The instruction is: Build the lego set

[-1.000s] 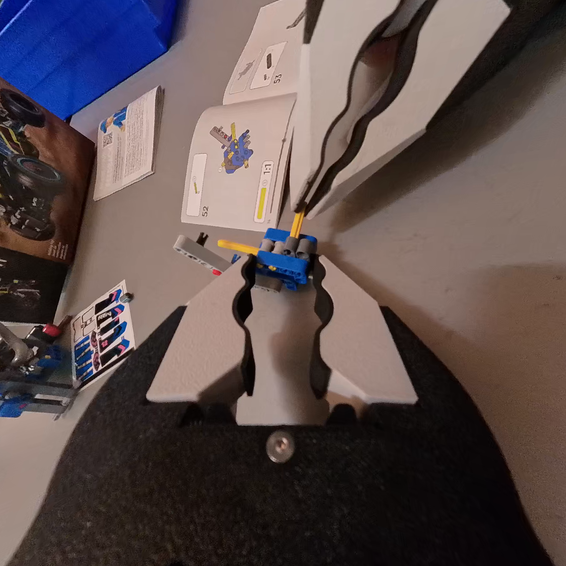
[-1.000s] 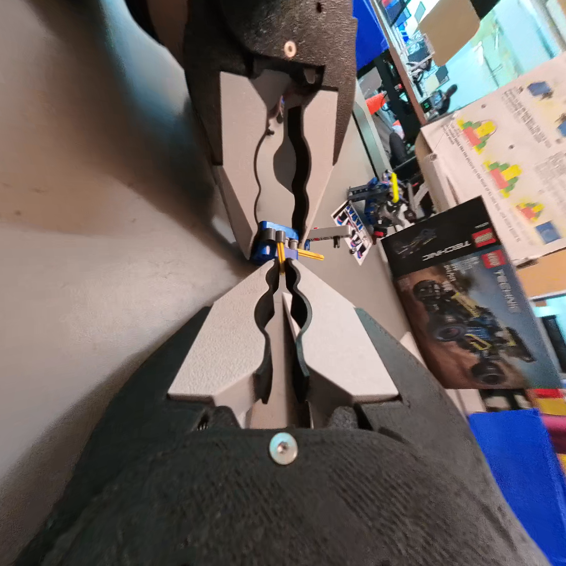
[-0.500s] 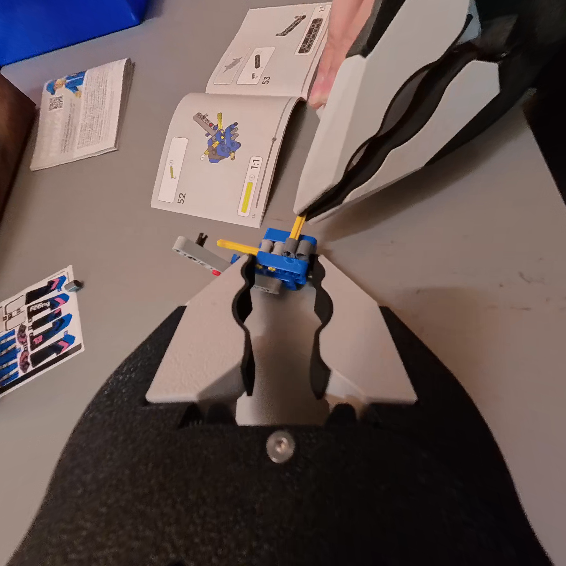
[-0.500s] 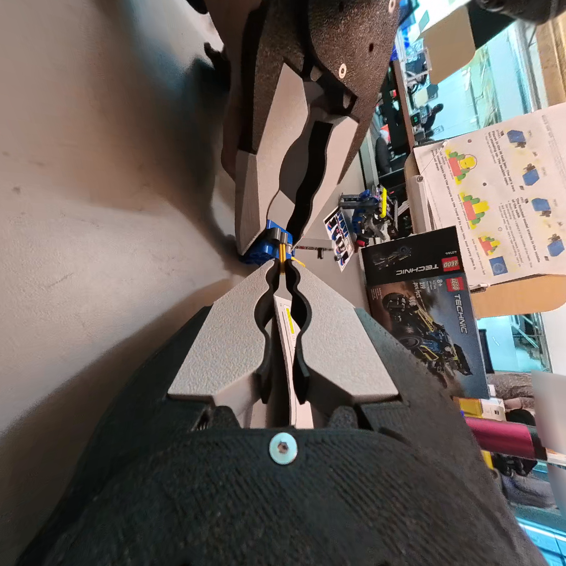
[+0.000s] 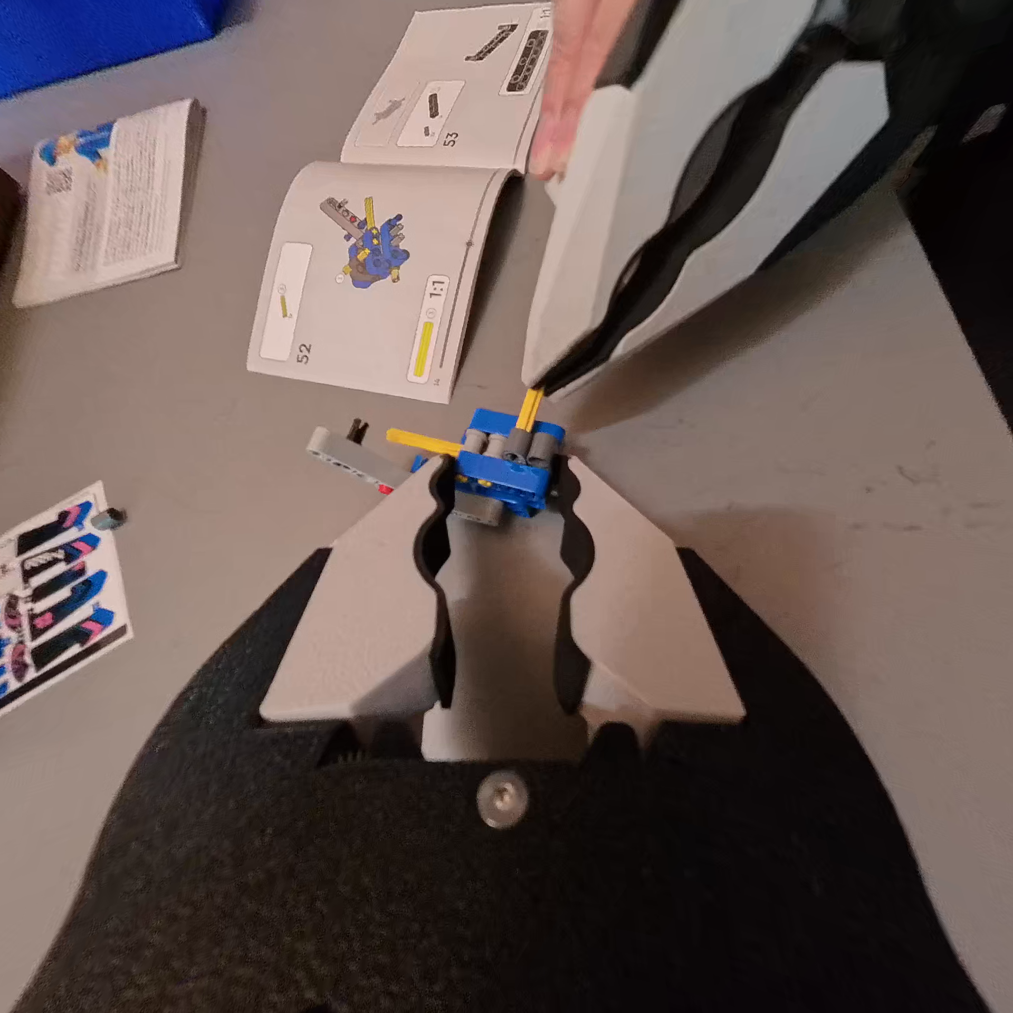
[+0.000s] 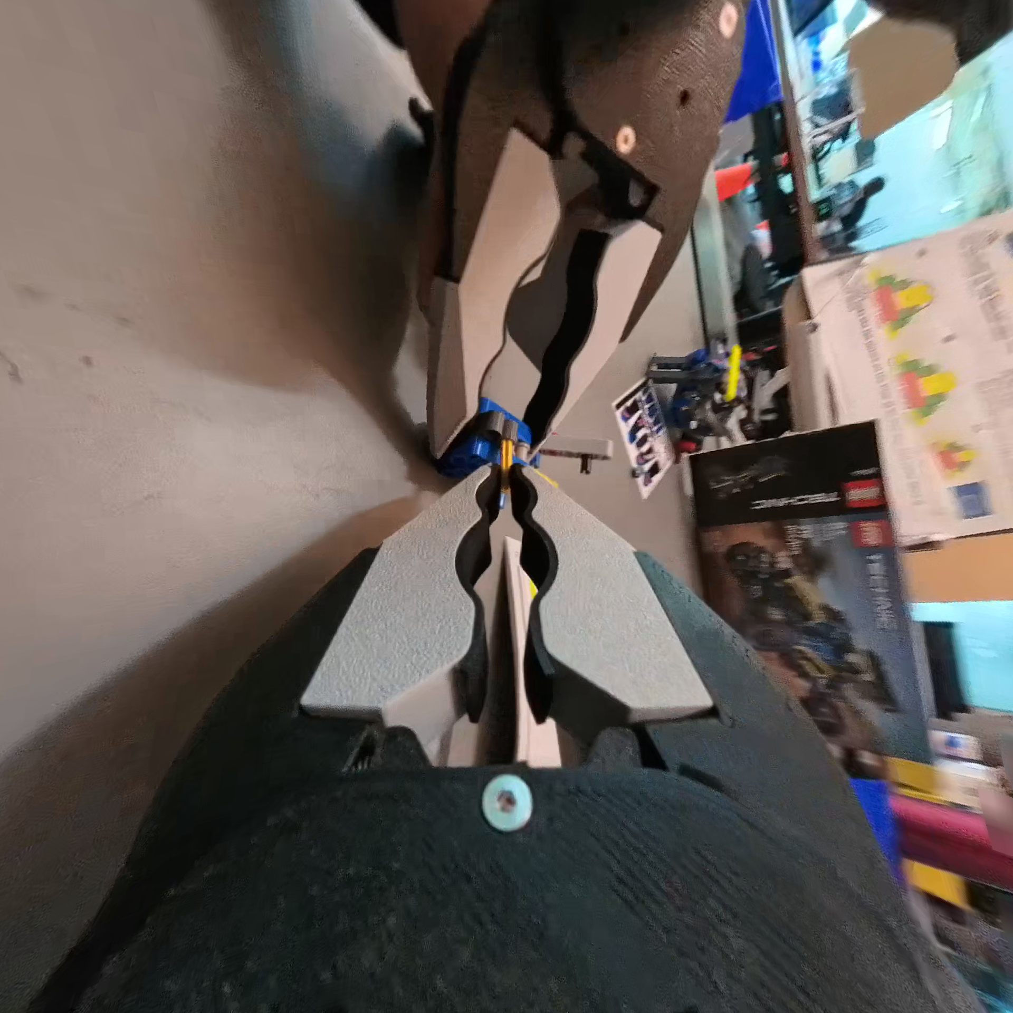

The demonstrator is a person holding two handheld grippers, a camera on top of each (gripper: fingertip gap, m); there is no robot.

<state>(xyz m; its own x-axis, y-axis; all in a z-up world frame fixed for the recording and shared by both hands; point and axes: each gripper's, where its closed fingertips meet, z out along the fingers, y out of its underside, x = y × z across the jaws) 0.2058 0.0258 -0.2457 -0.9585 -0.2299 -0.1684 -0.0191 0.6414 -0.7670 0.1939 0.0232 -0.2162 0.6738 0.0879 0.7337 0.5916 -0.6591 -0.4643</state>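
Your left hand-held gripper (image 5: pixel 501 482) is clenched on the small lego assembly (image 5: pixel 507 466), which sits between its fingertips just above the grey worktop (image 5: pixel 767 548). The assembly is a compact blue block with yellow pin heads showing on its near face, a row of short grey cylindrical connectors along its top edge and a light grey piece under it. A grey beam (image 5: pixel 351 457) with a red spot and a black pin near its far end sticks out to the left, and a yellow axle (image 5: pixel 422 441) lies across it pointing left. A second yellow axle (image 5: pixel 530 408) rises from between the grey connectors, and your right hand-held gripper (image 5: pixel 540 383) is pinched tight on its far end, coming in from the upper right; that gripper looks motion-blurred in the left wrist view. In the right wrist view the same axle (image 6: pixel 506 460) runs straight from your right fingertips (image 6: pixel 507 482) into the blue block (image 6: pixel 482 438), with the left hand-held gripper (image 6: pixel 488 433) reaching down from above. Behind the assembly the instruction booklet (image 5: pixel 383 274) lies open on the worktop, with a finger (image 5: pixel 559 98) resting at its right edge. A smaller leaflet (image 5: pixel 109 203) lies to the left, a sticker sheet (image 5: pixel 55 592) nearer you on the left with a tiny grey piece (image 5: pixel 111 516) just beside its upper corner. The right wrist view also shows the set's box (image 6: pixel 795 575) and a partly built model (image 6: pixel 707 400) beyond the sticker sheet.
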